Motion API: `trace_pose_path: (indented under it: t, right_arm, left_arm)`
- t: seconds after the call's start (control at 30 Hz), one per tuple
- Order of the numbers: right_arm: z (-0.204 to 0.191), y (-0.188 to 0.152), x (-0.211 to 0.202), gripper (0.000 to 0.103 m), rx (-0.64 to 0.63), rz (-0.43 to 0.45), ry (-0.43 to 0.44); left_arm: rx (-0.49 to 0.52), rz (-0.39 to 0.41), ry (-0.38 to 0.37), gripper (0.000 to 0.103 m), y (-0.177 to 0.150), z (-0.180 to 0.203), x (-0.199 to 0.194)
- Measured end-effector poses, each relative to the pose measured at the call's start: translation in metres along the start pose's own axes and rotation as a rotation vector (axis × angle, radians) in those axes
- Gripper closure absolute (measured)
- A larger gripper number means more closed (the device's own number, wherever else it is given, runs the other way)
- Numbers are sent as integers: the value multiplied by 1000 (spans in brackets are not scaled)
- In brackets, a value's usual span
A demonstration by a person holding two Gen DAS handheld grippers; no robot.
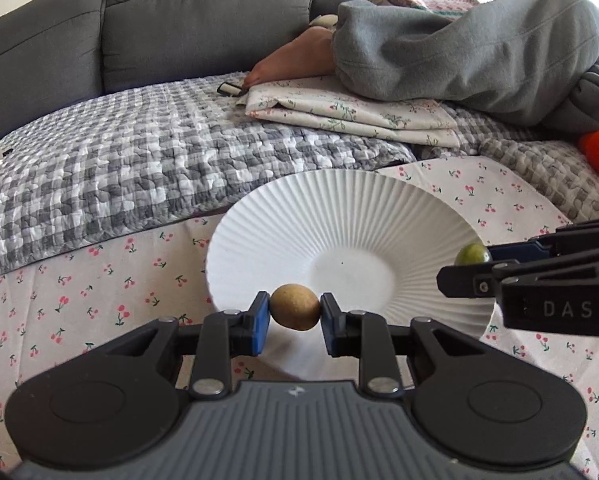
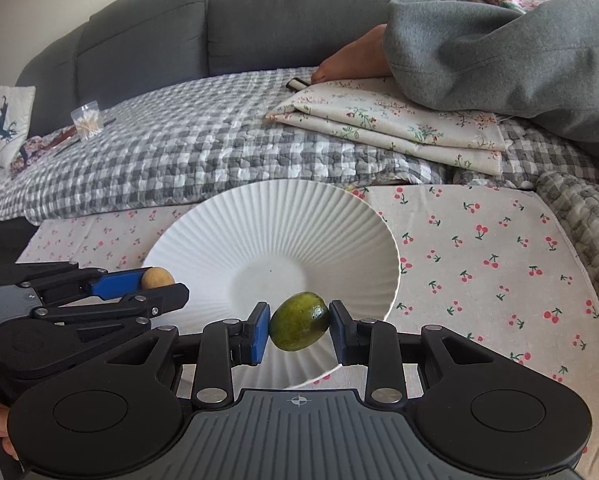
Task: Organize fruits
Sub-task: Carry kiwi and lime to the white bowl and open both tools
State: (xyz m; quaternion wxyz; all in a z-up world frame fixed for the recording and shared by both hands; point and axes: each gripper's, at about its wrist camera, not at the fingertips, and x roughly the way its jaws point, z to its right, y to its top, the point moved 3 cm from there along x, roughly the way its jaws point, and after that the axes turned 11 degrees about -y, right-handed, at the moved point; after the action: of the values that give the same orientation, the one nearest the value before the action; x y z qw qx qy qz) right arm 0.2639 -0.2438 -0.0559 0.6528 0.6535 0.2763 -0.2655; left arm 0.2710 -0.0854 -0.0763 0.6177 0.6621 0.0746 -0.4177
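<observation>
A white ribbed plate [image 1: 299, 216] lies on a cherry-print cloth [image 1: 99, 280]; it also shows in the right wrist view [image 2: 259, 216]. My left gripper [image 1: 295, 307] is shut on a small tan fruit [image 1: 295, 306] above the plate's near rim. My right gripper [image 2: 299, 326] is shut on a green fruit [image 2: 299, 326] above the plate's near side. The right gripper shows in the left wrist view [image 1: 465, 264] with the green fruit [image 1: 472, 254]. The left gripper shows in the right wrist view [image 2: 159, 284] with the tan fruit [image 2: 157, 278].
A grey checked quilt [image 1: 139, 160] covers the sofa [image 1: 179, 20] behind the plate. Folded floral cloths [image 1: 339, 112] and a person's bare foot [image 1: 295, 60] in grey trousers lie at the back right. A cotton-swab box [image 2: 85, 120] stands at the far left.
</observation>
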Motion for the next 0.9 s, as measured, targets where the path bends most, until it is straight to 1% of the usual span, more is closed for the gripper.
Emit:
trace_pose_path:
  t: [0.33,0.5,0.53,0.6,0.63,0.67,0.73,0.8,0.87,0.9]
  right_arm:
    - [-13,-7,19,72,-60,-23,-1]
    - [-11,-6,18,70,-43,-27,5]
    - [-10,-5,17,67,-35,-25,4]
    - [-6,-3,12,63,-18,-15,5]
    - [-3,-2,10,59,-9,-10,7]
    - [-1,-1,7,57,1,-5,7]
    - [5,1,3,50,21,2,10]
    - [12,4,-1,45,57,7,14]
    - [22,6,-5,35,108,6,10]
    - [27,6,-7,28,132,4,5]
  left_arm:
    - [54,-5,5,78,-3,4,9]
    - [48,0,-4,76,-4,4,7]
    - [41,1,-9,75,-4,3,6]
    - [24,1,-20,73,-3,0,3]
    - [14,4,-22,68,-3,-2,1]
    - [6,8,-23,60,-2,-3,-1]
    - [-4,22,-21,52,-2,-6,-5]
    - [-13,27,-18,51,-1,-9,-10]
    - [-35,30,-6,49,0,-14,-14]
    - [-46,34,-5,48,0,-16,-16]
